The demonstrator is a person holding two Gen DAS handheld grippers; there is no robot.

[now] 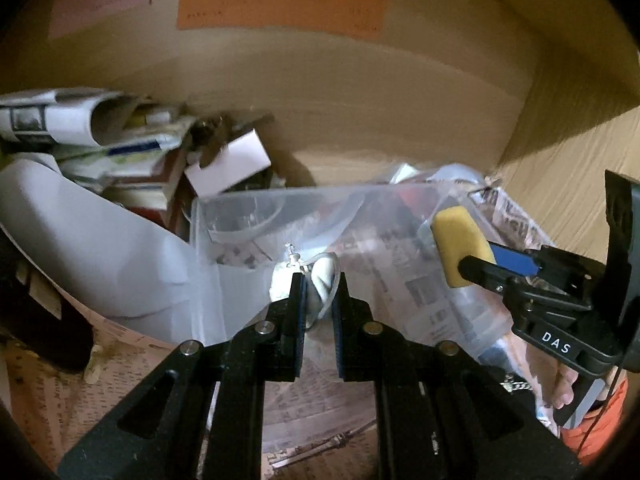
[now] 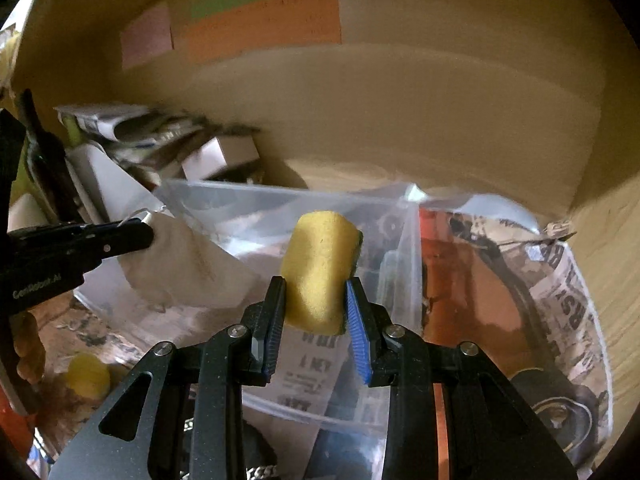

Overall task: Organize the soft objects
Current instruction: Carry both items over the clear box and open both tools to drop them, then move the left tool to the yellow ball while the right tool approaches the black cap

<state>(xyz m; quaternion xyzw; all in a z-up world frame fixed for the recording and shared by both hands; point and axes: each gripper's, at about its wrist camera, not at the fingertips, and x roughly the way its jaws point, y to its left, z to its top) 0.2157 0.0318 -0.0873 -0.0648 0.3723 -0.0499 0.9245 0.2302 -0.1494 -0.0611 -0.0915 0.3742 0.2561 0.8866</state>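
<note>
Right gripper (image 2: pixel 316 300): closed on a yellow sponge (image 2: pixel 318 268), which is pinched across its short width between the two jaws.
Sponge position: held directly ahead of the right fingertips, above the open mouth of a clear plastic bag (image 2: pixel 360 240); in the left wrist view the same sponge (image 1: pixel 460 248) is seen to the right of the left gripper, at about the same height.
Sponge axis: the long axis runs forward along the fingers, tilted slightly upward, so that the far rounded end points away from the gripper and toward the cardboard wall (image 2: pixel 400 120). A darker scouring face appears to be turned toward the right jaw.
Left gripper (image 1: pixel 318 284): closed on a pale, thin fold of material (image 1: pixel 324 276), judged to be the bag's rim or a cloth at it; which of the two cannot be told.
Reason for the left hold: the edge is probably lifted and kept taut so that the bag mouth is held open for the sponge.
Reason for the right hold: an end-first grip is judged to suit the narrow opening.
Second sponge (image 2: pixel 88 374): seen low and to the left of the right gripper, lying loose on newspaper (image 2: pixel 568 280).
Stage: insertion is judged to be not yet done.
</note>
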